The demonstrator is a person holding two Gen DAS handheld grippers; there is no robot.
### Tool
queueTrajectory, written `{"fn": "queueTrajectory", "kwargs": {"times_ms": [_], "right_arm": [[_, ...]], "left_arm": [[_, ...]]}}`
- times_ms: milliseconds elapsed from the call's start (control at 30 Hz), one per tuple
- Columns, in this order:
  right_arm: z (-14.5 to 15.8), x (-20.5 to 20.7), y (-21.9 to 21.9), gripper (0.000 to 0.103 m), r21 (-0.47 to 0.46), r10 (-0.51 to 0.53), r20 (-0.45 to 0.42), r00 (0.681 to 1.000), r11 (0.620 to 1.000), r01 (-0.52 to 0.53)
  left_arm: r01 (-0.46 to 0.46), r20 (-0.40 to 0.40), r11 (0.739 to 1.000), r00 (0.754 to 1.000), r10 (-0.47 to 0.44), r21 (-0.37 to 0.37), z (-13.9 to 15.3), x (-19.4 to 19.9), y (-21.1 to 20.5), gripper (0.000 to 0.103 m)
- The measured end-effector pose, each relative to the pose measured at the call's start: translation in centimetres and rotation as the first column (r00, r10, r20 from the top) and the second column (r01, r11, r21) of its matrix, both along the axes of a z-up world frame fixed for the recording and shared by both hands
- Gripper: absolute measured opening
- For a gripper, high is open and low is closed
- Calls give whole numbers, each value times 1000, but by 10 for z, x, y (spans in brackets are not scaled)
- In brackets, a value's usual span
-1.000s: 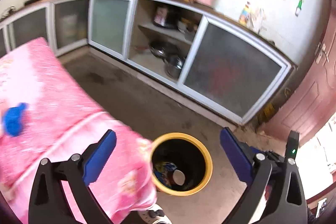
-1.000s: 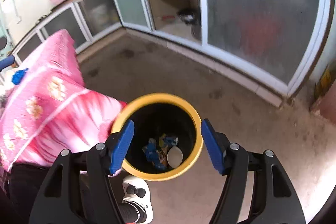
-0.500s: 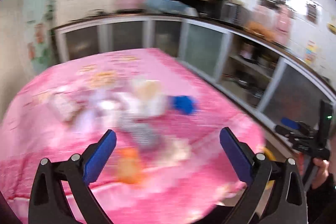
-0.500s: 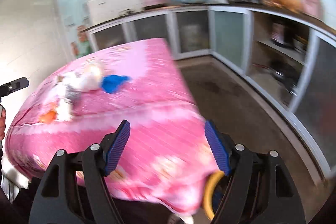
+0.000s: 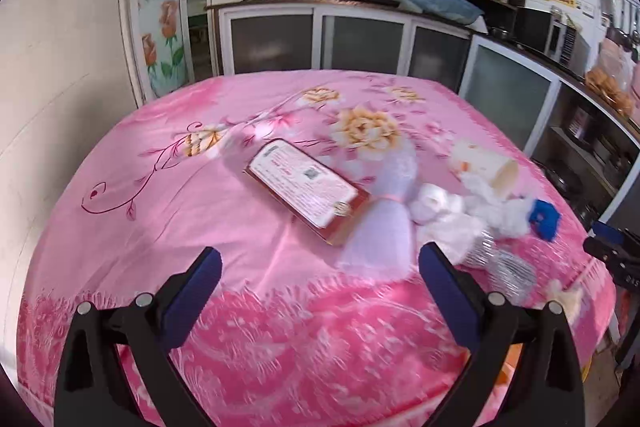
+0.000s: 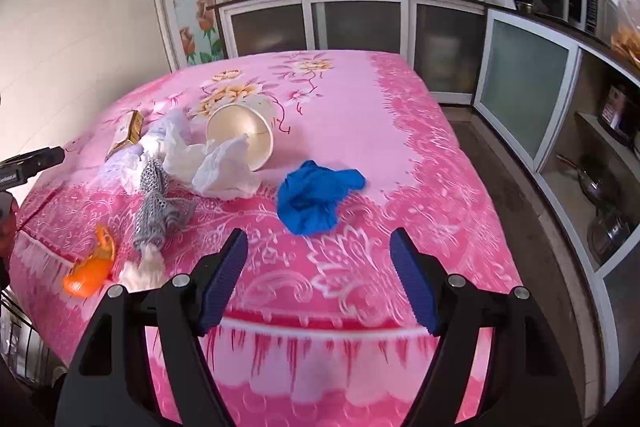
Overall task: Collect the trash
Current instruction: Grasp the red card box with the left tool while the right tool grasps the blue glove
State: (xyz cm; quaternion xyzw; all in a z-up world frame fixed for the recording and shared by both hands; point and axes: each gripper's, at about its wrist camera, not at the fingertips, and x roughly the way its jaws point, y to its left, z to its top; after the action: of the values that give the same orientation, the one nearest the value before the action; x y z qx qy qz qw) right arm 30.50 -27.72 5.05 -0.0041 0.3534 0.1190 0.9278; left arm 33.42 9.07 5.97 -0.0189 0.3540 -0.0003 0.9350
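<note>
A table under a pink floral cloth [image 5: 160, 195] [image 6: 400, 131] holds a scatter of trash. In the left wrist view a flat red and white box [image 5: 306, 189] lies in the middle, with a pale plastic bag [image 5: 384, 227], crumpled tissue [image 5: 476, 215], a tipped paper cup [image 5: 486, 167] and a blue glove [image 5: 544, 219] to its right. My left gripper [image 5: 320, 291] hovers open and empty over the near edge. In the right wrist view the blue glove [image 6: 316, 195] lies just ahead of my open, empty right gripper [image 6: 320, 279]. The cup [image 6: 244, 135], tissue [image 6: 224, 167], grey mesh [image 6: 156, 203] and orange peel [image 6: 90, 267] lie further left.
Glass-fronted kitchen cabinets [image 6: 524, 87] run along the back and right under a cluttered counter. Bare floor [image 6: 516, 195] lies between the table and the cabinets. A white wall [image 5: 60, 87] and a flowered glass door [image 5: 164, 7] stand at the left.
Both views have swung away from the yellow bin on the floor and round to the table top. Both grippers have stayed open and empty.
</note>
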Motion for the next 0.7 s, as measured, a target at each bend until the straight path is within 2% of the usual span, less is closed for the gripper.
{"fn": "queueTrajectory", "kwargs": {"times_ms": [100,200,300,467,700], "right_arm": [[-3,15,5,70,-12,1,-17,1000,1000,-2],[-4,26,9,70,-18,4,-27,1000,1000,-4],[-6,32,10,71,-12,6,-36,999,1000,-7],[-10,45,18,73,-23,21,-47,999,999,-23],[-19,64,22,73,-40,22,-64,998,999,-25]], "left_arm": [[-6,-21,1000,1000,6,-3,-4,21,3,95],[-19,-54,999,998,17,-43,-4,42,10,95],[-8,-137,998,991,-2,-69,-7,67,10,95],[-34,-214,999,976,24,-40,-11,96,7,95],[-104,-290,994,953,88,-40,-23,128,7,95]]}}
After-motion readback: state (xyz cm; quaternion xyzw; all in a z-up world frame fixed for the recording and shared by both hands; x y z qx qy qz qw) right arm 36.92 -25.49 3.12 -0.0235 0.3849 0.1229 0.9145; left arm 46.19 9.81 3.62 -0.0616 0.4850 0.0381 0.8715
